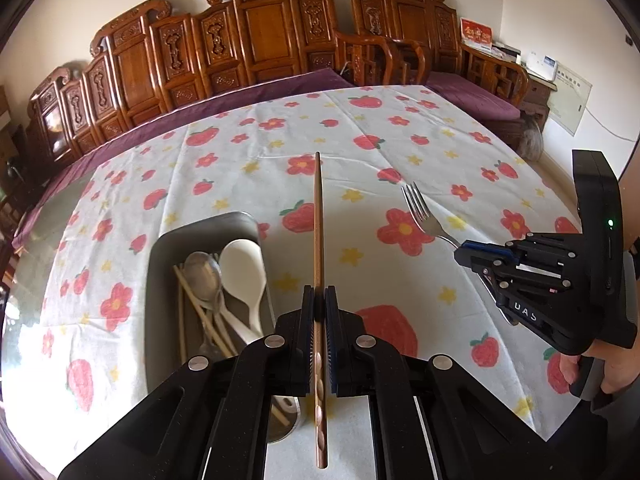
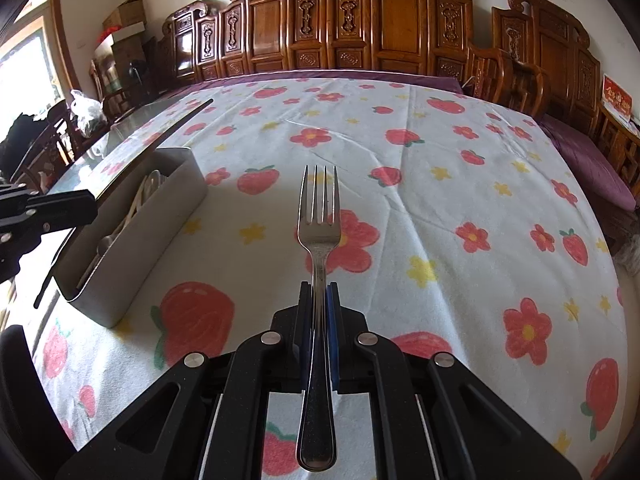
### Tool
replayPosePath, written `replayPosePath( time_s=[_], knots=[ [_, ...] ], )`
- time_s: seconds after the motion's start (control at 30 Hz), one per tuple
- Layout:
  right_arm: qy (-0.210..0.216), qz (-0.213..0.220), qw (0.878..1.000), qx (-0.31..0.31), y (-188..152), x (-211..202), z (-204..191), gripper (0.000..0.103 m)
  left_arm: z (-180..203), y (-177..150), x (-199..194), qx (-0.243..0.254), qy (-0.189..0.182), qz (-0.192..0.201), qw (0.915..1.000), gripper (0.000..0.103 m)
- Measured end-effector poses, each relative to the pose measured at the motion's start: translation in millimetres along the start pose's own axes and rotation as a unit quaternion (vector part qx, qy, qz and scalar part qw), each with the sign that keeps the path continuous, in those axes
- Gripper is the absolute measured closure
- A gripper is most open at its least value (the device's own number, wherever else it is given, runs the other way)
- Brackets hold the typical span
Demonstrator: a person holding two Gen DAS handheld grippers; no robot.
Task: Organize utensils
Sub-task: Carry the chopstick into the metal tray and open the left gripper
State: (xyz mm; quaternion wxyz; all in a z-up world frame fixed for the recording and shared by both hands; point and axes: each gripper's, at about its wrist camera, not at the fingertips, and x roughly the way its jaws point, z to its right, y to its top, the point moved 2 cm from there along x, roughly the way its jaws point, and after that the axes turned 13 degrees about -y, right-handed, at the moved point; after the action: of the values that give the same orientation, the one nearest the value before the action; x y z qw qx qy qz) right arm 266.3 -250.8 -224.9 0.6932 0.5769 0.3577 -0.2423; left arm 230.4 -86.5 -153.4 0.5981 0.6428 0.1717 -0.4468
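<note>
A grey rectangular tray (image 1: pixel 160 280) with rounded corners sits near the left edge of the table (image 2: pixel 440 184), toward its near side. Inside lie a white plastic spoon (image 1: pixel 244 276), a metal spoon (image 1: pixel 204 276) and pale wooden chopsticks (image 1: pixel 200 316), all pointing lengthwise along the tray; a round metal piece shows at its near end, half hidden behind the gripper.

The left gripper (image 1: pixel 319 300) is clamped on a slim brown chopstick (image 1: pixel 318 220) with oval markings on its handle end; the stick juts forward in the air just to the right of the tray. The right gripper (image 2: pixel 319 296) is closed on the neck of a shiny steel fork (image 2: pixel 319 216) with four tines, held above the cloth near the table's middle, well right of the tray.

A soft, creased white cloth (image 2: pixel 420 280) printed with red strawberries, red flowers and small yellow stars covers the table. Beyond the far edge stands a carved wooden bench (image 1: pixel 260 32) with a purple cushion (image 1: pixel 476 96). Boxes (image 2: pixel 124 20) and a plastic bag (image 2: pixel 86 110) stand off the left side
</note>
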Motion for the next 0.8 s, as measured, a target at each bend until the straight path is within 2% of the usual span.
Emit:
replayPosePath(
  time_s=[0.33, 0.8],
  knots=[
    [0.020, 0.015, 1.000, -0.015, 3, -13, -17, 0.094, -38, -7, -11, -0.029, 0.020, 0.001, 0.9994, 0.099],
    [0.026, 0.018, 0.999, -0.018, 4, -14, -23, 0.094, -83, -24, 13, -0.047, 0.039, -0.036, 0.9975, 0.099]
  ],
)
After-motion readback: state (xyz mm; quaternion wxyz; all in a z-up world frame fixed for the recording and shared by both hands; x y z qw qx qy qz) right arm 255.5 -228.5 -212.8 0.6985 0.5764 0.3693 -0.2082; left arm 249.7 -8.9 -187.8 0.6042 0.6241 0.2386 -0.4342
